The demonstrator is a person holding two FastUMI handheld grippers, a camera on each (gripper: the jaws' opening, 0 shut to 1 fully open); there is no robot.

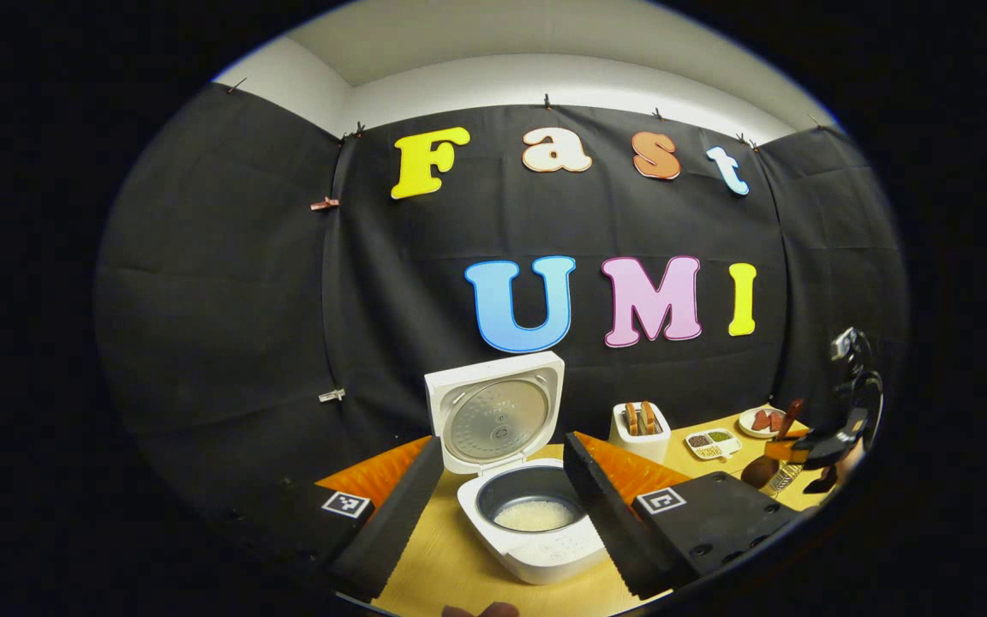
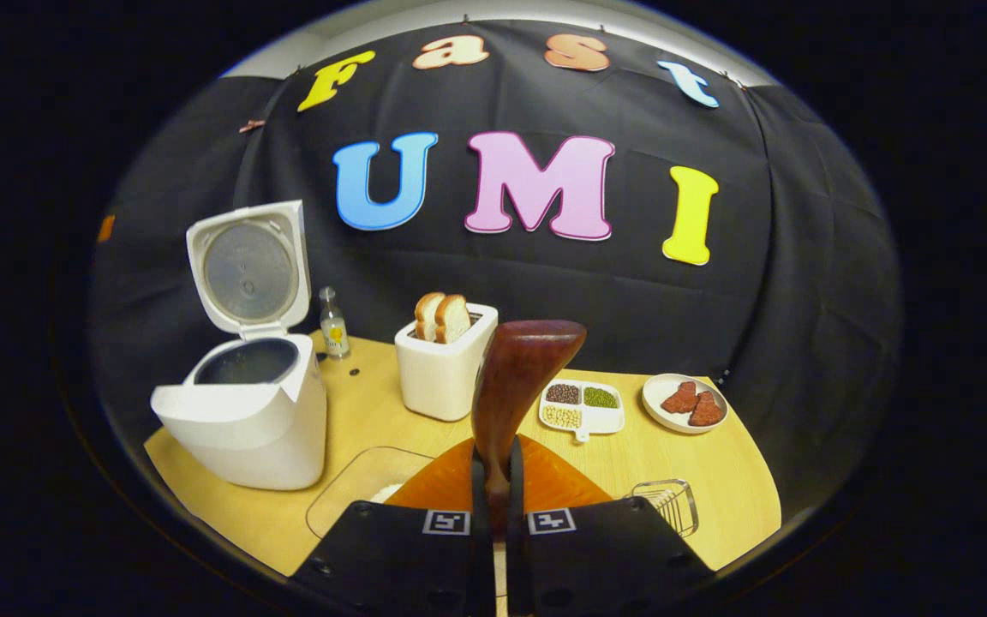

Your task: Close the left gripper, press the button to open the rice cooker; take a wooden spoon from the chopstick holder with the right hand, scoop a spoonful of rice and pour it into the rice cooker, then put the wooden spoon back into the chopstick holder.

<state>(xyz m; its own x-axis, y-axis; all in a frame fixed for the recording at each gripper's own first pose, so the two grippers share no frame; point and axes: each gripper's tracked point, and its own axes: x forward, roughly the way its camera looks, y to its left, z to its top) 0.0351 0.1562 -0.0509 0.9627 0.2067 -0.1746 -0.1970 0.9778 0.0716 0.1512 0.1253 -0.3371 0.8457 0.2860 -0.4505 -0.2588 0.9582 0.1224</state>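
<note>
The white rice cooker (image 1: pixel 536 548) stands open with its lid (image 1: pixel 493 411) upright, and white rice lies in its pot (image 1: pixel 536 512). My left gripper (image 1: pixel 504 441) is open, its fingers spread to either side of the cooker and touching nothing. My right gripper (image 2: pixel 498 463) is shut on the handle of a dark wooden spoon (image 2: pixel 523 360), whose bowl points up and away above the table; I cannot tell what the bowl holds. The cooker (image 2: pixel 241 420) is to the spoon's left. The wire chopstick holder (image 2: pixel 665 504) sits low on the right. In the left gripper view the right gripper (image 1: pixel 836 441) hangs far right.
A clear container (image 2: pixel 356 497) with rice lies just in front of the right gripper. A white toaster (image 2: pixel 442 373) with bread, a divided dish (image 2: pixel 583 407) of beans, a plate (image 2: pixel 684 401) with red pieces and a small bottle (image 2: pixel 333 326) stand on the wooden table (image 2: pixel 716 480).
</note>
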